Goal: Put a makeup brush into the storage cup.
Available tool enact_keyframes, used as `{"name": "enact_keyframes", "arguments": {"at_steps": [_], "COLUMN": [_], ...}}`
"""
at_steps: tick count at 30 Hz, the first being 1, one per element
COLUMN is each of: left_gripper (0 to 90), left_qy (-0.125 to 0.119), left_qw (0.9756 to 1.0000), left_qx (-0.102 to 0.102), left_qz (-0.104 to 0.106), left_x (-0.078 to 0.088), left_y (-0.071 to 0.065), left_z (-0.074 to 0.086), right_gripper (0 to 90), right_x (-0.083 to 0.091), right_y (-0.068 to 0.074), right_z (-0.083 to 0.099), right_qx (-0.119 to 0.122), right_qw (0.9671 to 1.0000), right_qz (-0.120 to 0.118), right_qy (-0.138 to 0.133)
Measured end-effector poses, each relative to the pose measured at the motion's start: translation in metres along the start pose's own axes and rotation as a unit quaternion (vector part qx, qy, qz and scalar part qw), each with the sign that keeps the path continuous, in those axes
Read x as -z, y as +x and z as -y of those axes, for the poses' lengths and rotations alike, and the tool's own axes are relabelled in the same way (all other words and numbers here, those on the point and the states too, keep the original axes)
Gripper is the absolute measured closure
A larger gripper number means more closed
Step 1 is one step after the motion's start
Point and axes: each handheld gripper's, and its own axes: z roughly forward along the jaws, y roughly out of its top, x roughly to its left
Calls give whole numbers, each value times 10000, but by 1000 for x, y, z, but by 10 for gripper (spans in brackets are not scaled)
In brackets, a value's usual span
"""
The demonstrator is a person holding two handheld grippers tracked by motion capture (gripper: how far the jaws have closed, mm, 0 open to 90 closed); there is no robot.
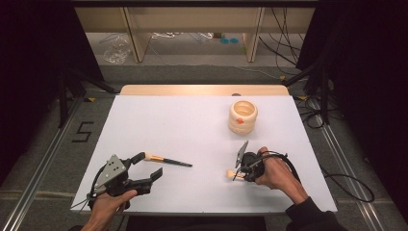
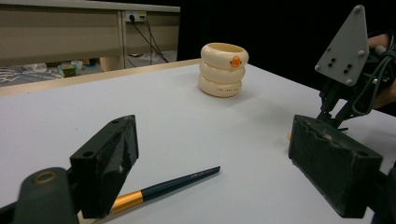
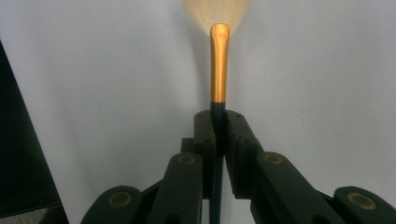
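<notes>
Looking down in the high view, the cream ring holder [image 1: 243, 117] stands toward the table's [image 1: 192, 125] far right; nearer the person from it, the right gripper [image 1: 236, 174] clamps a brush [image 1: 231, 173], while well left lies a second brush [image 1: 166, 160] by the left gripper [image 1: 150, 166]. From the left gripper view, jaws gape wide, empty, the second brush [image 2: 168, 186] between them. From the right gripper view, jaws pinch the brush's [image 3: 218, 65] dark handle

Black two-jaw left gripper [image 1: 146, 166] and right gripper [image 1: 239, 173] — grey triangular plates, brass-ringed pivots, trailing black cables; dark sleeve [image 1: 312, 214] on right forearm.
</notes>
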Motion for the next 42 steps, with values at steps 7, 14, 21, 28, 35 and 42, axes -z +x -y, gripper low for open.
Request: {"name": "enact_keyframes", "arguments": {"at_steps": [7,14,21,28,35,42], "left_gripper": [158,158,158,158,158,158], "left_qy": [-8,-15,-12,-19,-22,-21], "left_qw": [10000,10000,10000,10000,10000,10000], "left_qx": [17,2,-1,22,21,25], "left_qz": [-2,5,1,-20,-22,-21], "left_x": [0,0,0,1,1,1], "left_y": [0,0,0,0,0,0], "left_z": [0,0,0,0,0,0], "right_gripper": [847,847,847,847,847,847], "right_x": [6,14,23,32,41,48], "right_y": [-4,-6,-11,-17,-26,-34], "right_z": [4,9,15,23,32,43], "right_qx": [-23,-317,-463,-649,-817,-1153], "right_qw": [9998,9981,9948,9886,9790,9601], "right_qz": [67,21,119,136,213,395], "right_qy": [-182,-522,-894,-1349,-1853,-2516]}}
